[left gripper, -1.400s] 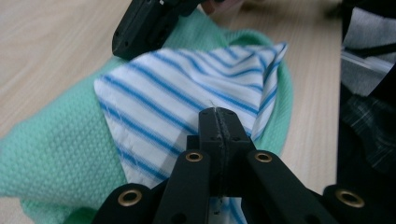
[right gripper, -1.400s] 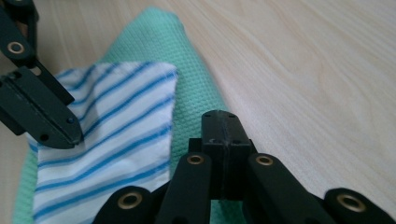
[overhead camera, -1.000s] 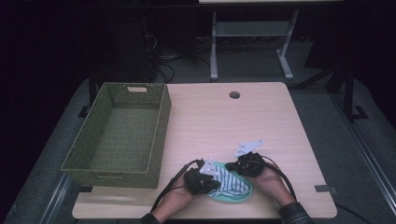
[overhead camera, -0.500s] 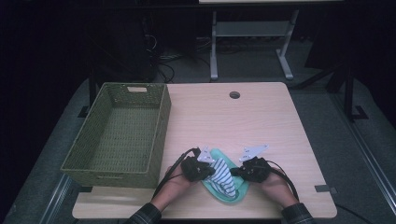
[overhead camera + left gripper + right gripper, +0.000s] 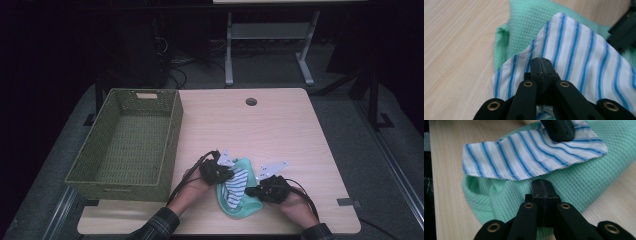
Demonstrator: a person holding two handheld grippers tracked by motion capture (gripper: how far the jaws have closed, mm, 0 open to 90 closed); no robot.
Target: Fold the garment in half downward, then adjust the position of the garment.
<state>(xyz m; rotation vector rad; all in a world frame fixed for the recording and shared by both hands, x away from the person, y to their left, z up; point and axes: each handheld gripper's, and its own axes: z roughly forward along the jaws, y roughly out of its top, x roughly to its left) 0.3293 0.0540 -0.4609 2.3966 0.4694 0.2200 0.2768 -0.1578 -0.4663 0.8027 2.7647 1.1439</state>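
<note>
Near the table's [image 5: 280, 130] front edge, beside the green woven basket [image 5: 127, 140], lies a mint-green cloth [image 5: 245, 207] with a blue-striped cloth [image 5: 579, 57] on it. Left gripper [image 5: 541, 65] — jaws pressed together on the striped cloth's edge; right gripper [image 5: 543, 187] — jaws pinching the green weave. Step in hand: likely folding or gathering; the next move calls for a joint lift toward the basket.

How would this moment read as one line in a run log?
left gripper: shut on striped cloth | right gripper: shut on green cloth | basket: empty
</note>
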